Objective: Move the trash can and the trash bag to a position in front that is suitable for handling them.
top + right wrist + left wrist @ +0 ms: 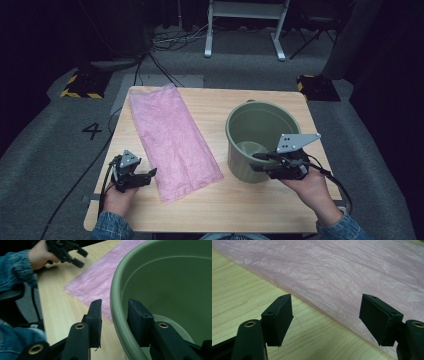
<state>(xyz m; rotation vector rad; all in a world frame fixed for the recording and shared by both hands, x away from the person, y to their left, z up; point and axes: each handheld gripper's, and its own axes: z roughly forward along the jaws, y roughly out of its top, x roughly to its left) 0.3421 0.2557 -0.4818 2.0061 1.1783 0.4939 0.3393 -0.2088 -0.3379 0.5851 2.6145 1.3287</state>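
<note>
Right fingers (112, 322) straddle upright bucket (260, 131) rim, unclamped; left fingers (327, 320) open.

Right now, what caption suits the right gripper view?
Right gripper straddling the green bucket's rim, pink bag beyond.

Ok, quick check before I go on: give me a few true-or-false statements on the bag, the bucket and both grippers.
1. The right gripper straddles the bucket rim, one jaw inside and one outside. True.
2. The bucket lies tipped on its side. False: it stands upright on the table.
3. The pink bag lies flat on the table, left of the bucket. True.
4. The left gripper is clamped on the bag. False: its jaws stand wide open at the bag's edge, holding nothing.
5. The bag is stuffed in the bucket. False: the bucket's inside looks empty.
</note>
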